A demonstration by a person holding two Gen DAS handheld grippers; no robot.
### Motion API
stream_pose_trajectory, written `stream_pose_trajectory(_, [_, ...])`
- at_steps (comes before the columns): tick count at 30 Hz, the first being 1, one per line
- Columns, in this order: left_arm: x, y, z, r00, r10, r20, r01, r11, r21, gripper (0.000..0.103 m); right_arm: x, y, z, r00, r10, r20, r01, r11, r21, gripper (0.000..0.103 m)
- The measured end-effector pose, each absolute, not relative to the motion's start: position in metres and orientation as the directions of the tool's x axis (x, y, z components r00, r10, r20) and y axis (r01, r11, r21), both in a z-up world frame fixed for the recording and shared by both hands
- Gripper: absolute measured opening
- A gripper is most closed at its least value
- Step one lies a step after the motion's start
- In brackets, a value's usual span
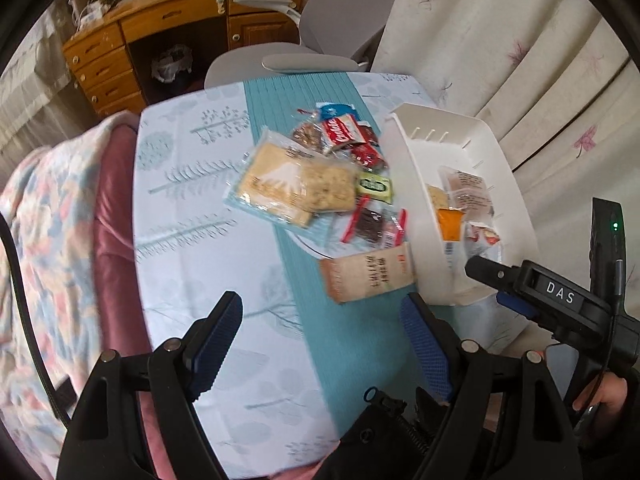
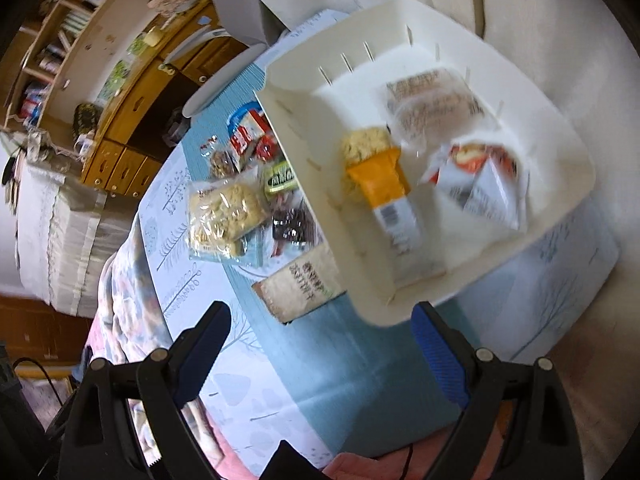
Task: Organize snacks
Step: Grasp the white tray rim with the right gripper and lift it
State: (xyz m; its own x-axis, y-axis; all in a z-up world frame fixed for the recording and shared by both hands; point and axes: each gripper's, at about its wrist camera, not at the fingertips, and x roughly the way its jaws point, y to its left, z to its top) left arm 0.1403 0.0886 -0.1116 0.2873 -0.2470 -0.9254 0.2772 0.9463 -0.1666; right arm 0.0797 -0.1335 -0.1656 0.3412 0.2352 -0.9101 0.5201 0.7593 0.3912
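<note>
While both tools hang released and empty above the surface [image 1: 192, 216], the left tool [image 1: 320, 344] has the loose snack pile ahead of it on the teal runner [image 1: 280, 92]: a clear rice-cracker pack [image 1: 296, 184], a brown paper-look packet [image 1: 366, 276] nearest its right finger, a green candy [image 1: 374, 186] and a red biscuit wrapper [image 1: 340, 130]. Ahead of the right tool [image 2: 320, 344], just beyond its right finger, stands the white bin [image 2: 304, 80], holding an orange-labelled cracker bar [image 2: 380, 184], a clear pastry pack [image 2: 432, 108] and a red-and-white pouch [image 2: 480, 180].
</note>
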Motion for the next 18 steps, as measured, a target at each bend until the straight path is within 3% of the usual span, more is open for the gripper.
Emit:
stream_pose_trajectory(12, [0.171, 0.108, -0.119, 0.349, -0.17, -0.922, 0.478, 0.878, 0.019, 0.08, 0.07, -0.103, -0.202, 0.282, 0.292, -0.914, 0.709, 0.579, 0.403, 0.092])
stream_pose_trajectory(18, [0.182, 0.097, -0.124, 0.415, -0.222, -0.882, 0.581, 0.811, 0.069, 0.08, 0.077, -0.095, -0.215, 0.273, 0.315, -0.909, 0.767, 0.499, 0.403, 0.092])
